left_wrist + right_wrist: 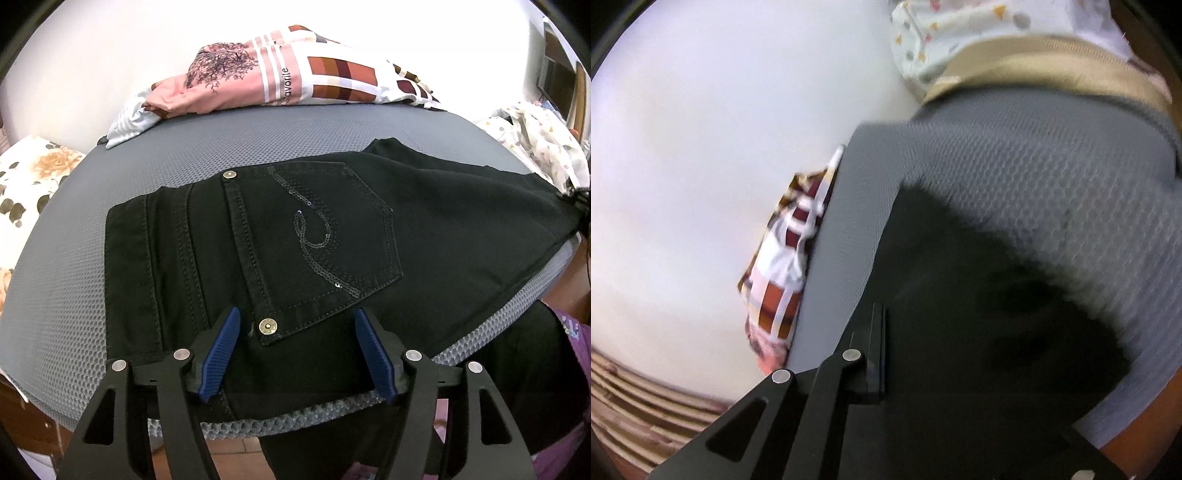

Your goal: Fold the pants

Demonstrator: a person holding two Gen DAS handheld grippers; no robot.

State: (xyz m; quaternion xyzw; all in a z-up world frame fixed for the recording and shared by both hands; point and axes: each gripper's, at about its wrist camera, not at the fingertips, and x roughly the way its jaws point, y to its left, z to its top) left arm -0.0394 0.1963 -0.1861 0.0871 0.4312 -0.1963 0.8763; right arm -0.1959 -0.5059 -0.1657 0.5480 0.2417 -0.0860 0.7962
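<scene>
Black pants [325, 236] lie on the grey mesh surface [192, 147], back pocket with a sequin swirl facing up, waistband to the left, legs running off to the right. My left gripper [295, 354] is open, its blue pads [221, 354] above the pants near the front edge, holding nothing. In the right wrist view, my right gripper [886, 350] is shut on the black pants fabric [979, 314], which drapes over it and hides the right finger. That view is blurred. The right gripper also shows at the far right of the left wrist view [580, 201], gripping the pant leg.
Folded patterned clothes [280, 77] lie at the back of the surface. A floral cushion [26, 177] is at the left, a white spotted cloth [535, 140] at the right. A white wall stands behind. The front edge drops to a tiled floor.
</scene>
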